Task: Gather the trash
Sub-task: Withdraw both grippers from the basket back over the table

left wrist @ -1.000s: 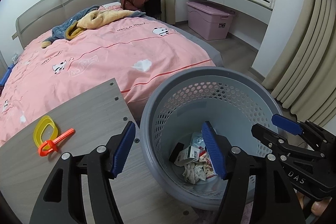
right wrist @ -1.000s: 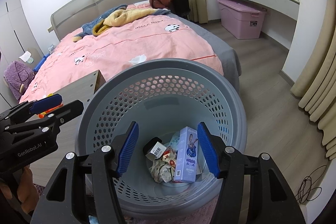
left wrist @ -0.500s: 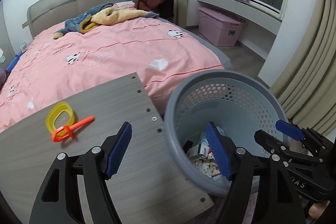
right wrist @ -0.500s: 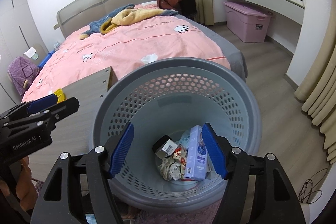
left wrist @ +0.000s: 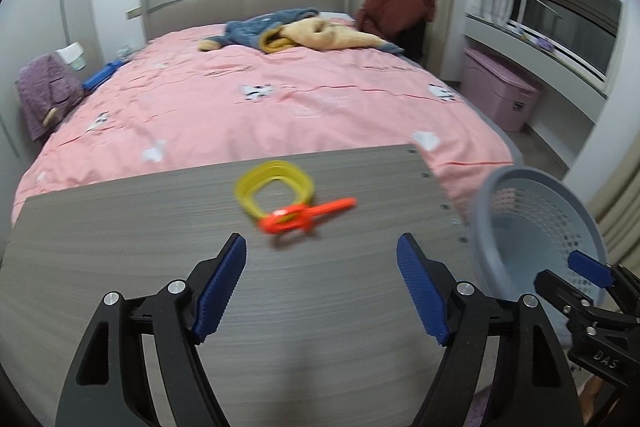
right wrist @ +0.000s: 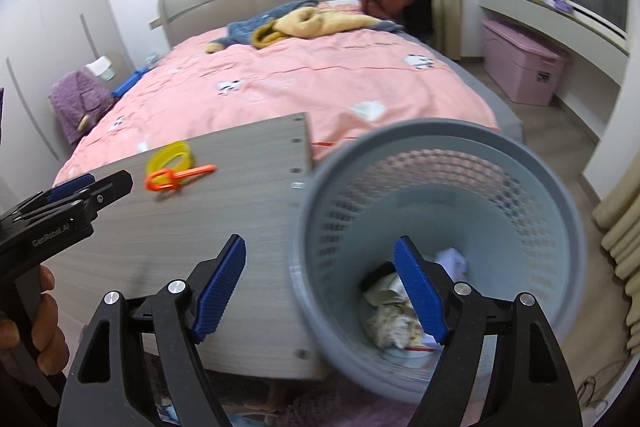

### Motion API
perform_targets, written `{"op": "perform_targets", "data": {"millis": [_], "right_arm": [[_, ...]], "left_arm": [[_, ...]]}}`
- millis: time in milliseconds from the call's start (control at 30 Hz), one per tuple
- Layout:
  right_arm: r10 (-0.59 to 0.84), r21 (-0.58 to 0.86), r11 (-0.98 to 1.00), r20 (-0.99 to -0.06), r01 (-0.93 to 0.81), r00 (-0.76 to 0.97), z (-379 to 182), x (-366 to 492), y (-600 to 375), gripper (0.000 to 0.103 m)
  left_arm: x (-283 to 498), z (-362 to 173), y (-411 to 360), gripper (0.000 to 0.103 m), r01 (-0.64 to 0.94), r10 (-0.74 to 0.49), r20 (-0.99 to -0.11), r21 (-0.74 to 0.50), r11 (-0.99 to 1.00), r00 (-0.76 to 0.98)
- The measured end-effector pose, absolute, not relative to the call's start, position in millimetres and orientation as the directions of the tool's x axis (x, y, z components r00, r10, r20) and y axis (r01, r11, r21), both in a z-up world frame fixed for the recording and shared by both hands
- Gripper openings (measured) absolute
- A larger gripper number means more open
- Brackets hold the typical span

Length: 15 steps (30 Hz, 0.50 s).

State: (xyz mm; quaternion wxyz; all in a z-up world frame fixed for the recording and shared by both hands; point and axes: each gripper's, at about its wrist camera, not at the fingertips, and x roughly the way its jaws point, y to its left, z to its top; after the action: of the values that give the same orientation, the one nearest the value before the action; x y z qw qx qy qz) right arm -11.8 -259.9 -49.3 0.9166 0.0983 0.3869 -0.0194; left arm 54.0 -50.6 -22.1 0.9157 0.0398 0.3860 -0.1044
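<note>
Your left gripper (left wrist: 322, 291) was opening, empty, aimed at the yellow ring (left wrist: 274, 189) and orange clip (left wrist: 302, 217) on the grey board (left wrist: 120, 251). Your right gripper (right wrist: 320, 293), also opening and empty, hung over the basket (right wrist: 520, 163), presumably having nothing left to drop.

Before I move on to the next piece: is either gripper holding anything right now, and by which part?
Nothing is held. The left gripper and right gripper both have empty jaws that are opening, over the grey wooden table and grey perforated plastic bin.

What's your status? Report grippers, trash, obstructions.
Left gripper and right gripper both opening, nothing between. Yellow ring and orange piece on board; basket holds trash. Path clear.
</note>
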Motion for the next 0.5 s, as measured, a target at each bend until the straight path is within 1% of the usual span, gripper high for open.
{"op": "perform_targets", "data": {"millis": [267, 500], "right_arm": [[0.121, 0.149, 0.989, -0.713, -0.02, 0.69, -50, 25, -199, 0.076], [0.164, 0.129, 0.986, -0.73, -0.102, 0.663, -56, 57, -154, 0.076]], "left_arm": [[70, -27, 31, 0.075, 0.033, -0.013, -0.707, 0.014, 0.999, 0.707], [81, -34, 76, 0.075, -0.064, 0.06, -0.718, 0.021, 0.998, 0.693]]}}
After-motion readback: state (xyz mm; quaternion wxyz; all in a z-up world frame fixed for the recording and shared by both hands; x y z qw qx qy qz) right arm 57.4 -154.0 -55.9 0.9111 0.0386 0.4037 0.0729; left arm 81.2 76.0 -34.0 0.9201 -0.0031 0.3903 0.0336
